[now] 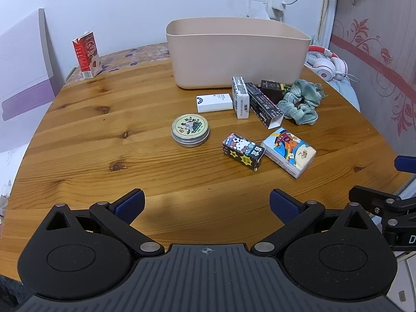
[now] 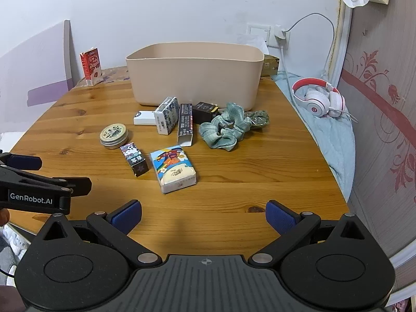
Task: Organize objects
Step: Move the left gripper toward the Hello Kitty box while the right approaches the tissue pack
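Evidently nothing is being held yet: the left gripper [image 1: 206, 205] and right gripper [image 2: 204, 217] are both hovering with jaws spread wide over the near edge of the wooden table [image 1: 104, 135], likely choosing a first pick. Toward the far edge, the beige bin [image 2: 195, 78] is standing ready, with the tissue pack [image 2: 173, 169], round tin [image 2: 114, 135], cartoon box [image 2: 134, 158] and green scrunchie [image 2: 223, 128] lying scattered just before it.

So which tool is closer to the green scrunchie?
Right, though narrowly. The right tool sits below and slightly left of the scrunchie. The left tool sits further left of it, with the tissue pack between.
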`<state>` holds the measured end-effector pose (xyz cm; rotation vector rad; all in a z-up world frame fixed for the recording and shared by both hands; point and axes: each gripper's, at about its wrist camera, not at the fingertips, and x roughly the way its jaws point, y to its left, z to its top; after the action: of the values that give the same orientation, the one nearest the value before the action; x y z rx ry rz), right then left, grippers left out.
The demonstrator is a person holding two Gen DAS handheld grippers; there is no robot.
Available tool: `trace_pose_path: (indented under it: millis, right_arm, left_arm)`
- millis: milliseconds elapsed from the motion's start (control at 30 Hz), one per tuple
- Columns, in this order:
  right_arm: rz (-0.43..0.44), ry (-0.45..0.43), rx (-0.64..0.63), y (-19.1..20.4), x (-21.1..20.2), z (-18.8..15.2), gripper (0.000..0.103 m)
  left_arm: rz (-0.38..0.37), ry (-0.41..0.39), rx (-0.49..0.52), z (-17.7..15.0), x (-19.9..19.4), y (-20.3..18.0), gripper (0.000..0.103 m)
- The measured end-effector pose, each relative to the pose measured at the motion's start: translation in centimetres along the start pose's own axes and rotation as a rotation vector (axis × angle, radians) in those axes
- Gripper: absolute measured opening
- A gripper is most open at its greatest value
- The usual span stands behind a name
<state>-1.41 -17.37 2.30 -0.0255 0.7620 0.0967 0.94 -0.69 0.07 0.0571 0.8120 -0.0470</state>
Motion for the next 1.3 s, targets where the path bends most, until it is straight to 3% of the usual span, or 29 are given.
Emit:
trace_pose_path:
  millis: [400, 867, 1300]
  right_arm:
    - [0.009, 0.008, 0.014, -0.3, 0.7, 0.4, 0.103]
    - [0.014, 0.083, 0.017, -0.7, 4.3, 1.4, 0.103]
    - [0.038, 0.178, -0.04, -0.2, 9.5, 2.3, 0.103]
  left_arm:
    - [-0.007, 0.009, 0.0, 0.3, 0.4, 0.1, 0.103]
    - [-0.017, 0.057, -0.006, 2.6, 4.8, 1.6, 0.103]
    - [-0.099, 0.095, -0.007, 4.4, 7.8, 1.9, 0.103]
